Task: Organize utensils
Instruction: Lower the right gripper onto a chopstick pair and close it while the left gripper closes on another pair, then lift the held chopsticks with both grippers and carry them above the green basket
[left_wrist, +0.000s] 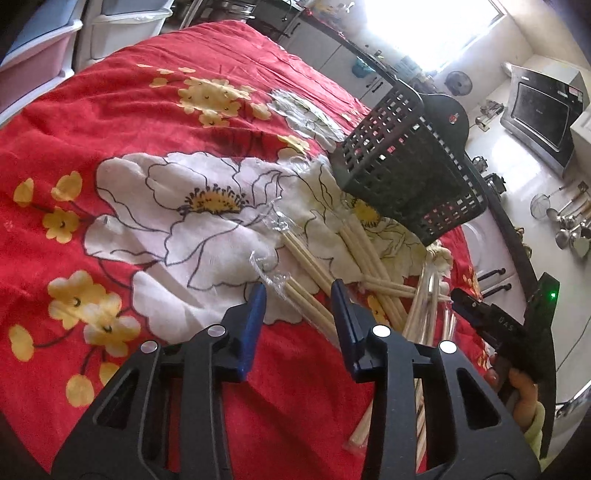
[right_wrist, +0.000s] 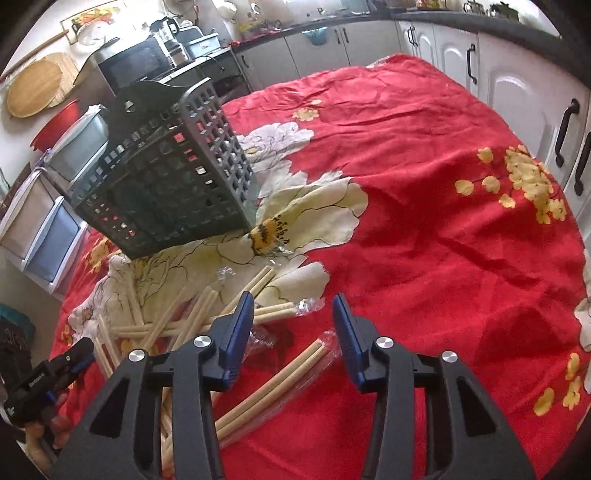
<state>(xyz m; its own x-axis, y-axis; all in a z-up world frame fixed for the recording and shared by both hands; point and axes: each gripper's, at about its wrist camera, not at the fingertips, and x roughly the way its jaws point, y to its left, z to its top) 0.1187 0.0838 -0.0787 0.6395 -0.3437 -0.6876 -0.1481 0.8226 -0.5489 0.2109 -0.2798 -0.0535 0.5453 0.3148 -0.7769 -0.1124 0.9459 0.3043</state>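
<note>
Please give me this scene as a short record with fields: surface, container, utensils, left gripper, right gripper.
surface: red floral cloth
container: dark perforated basket, appears empty
utensils: wrapped chopstick pairs scattered beside the basket
left gripper: jaws apart, one wrapped pair between them, not clamped
right gripper: jaws apart over a wrapped pair, nothing clamped

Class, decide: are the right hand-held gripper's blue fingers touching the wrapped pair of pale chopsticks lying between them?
Apart. The right wrist view shows clear red cloth between each blue finger of the right hand-held gripper and the wrapped pair of pale chopsticks.
</note>
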